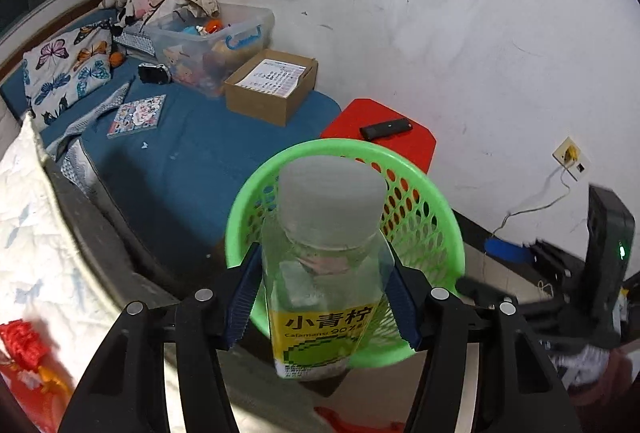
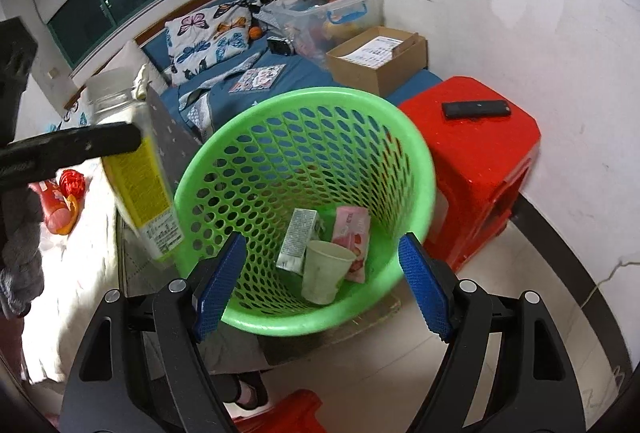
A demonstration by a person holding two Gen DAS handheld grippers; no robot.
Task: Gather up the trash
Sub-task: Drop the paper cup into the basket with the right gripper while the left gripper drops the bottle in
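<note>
Now the left tongs squeeze the light, slippery bottle by its middle near the green basket, while the right tongs hang wide apart, holding nothing.

Left gripper clamped shut (pointing downward); right gripper spread, empty.

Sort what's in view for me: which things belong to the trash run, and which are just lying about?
Job: bottle clamped in the left tool; green basket; inside it, paper cup, small carton, pink wrapper.

Lying about: remote on red stool; cardboard box; toy bin; pillow.
</note>
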